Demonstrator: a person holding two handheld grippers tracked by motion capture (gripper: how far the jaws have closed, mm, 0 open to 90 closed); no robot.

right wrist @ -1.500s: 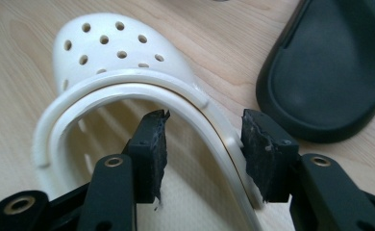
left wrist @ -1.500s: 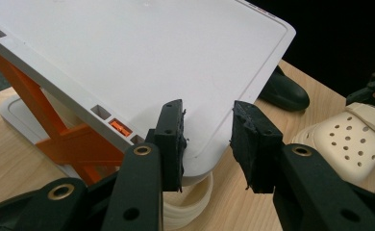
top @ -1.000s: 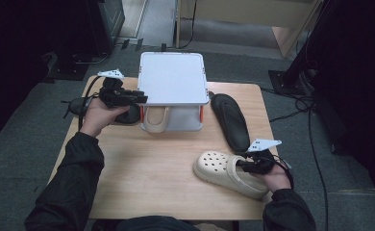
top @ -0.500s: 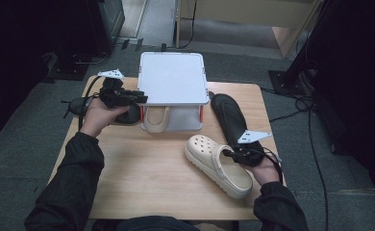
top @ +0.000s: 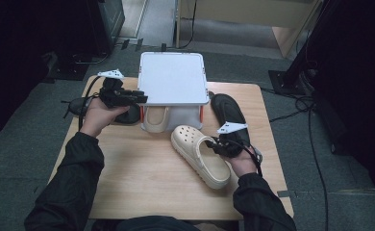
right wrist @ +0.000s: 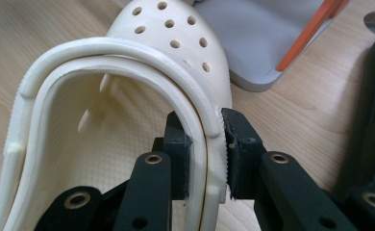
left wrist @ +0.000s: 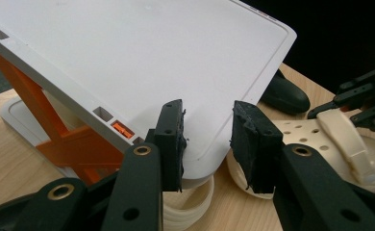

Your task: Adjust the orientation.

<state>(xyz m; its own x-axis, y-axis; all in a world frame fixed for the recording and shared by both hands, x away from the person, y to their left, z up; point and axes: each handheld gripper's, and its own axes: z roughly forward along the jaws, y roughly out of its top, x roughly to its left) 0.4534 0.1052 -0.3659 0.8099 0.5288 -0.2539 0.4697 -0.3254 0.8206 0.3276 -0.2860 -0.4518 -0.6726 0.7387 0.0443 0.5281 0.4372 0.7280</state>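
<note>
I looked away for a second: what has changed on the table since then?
The right gripper, shut on the cream clog, has carried it from the near right edge toward the white rack and turned its toe to face it. The left gripper and both black shoes stayed put.

Hidden under the shelf, cut at the edges

A second cream clog (top: 156,118) sits mostly hidden beneath the white shelf (top: 172,77), only its heel end showing at 6 o'clock of it. The person's left hand (top: 98,115) covers much of a black shoe (top: 128,114). The right gripper view crops the cream clog (right wrist: 128,96) at 6 o'clock.
</note>
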